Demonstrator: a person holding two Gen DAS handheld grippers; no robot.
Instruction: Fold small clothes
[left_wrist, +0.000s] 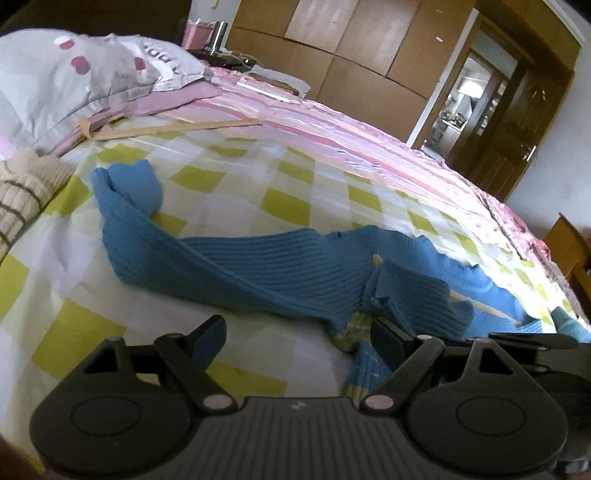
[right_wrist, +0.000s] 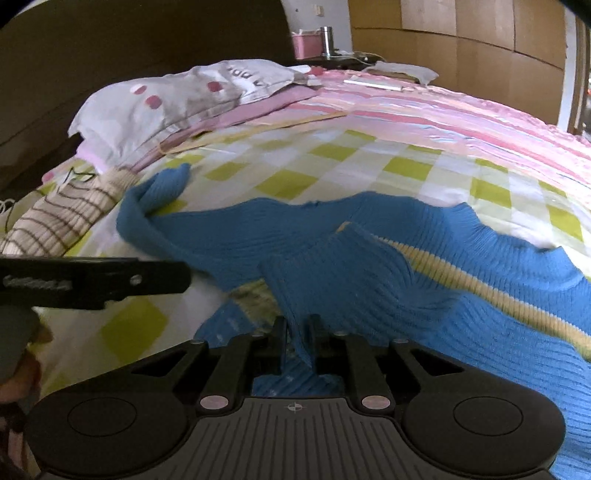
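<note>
One striped beige knit (right_wrist: 62, 218) sits bunched at the far left edge of the bed, with one grey pillow (left_wrist: 74, 85) behind it. Next over, the left gripper (left_wrist: 299, 339) hangs wide open over the checkered sheet (left_wrist: 258, 177), holding nothing. Then there's one blue sweater (right_wrist: 332, 258) with a yellow stripe, spread across the middle of the bed, one sleeve trailing off left. The right gripper (right_wrist: 295, 343) is clamped tight on a fold of it, pulling the knit up.
</note>
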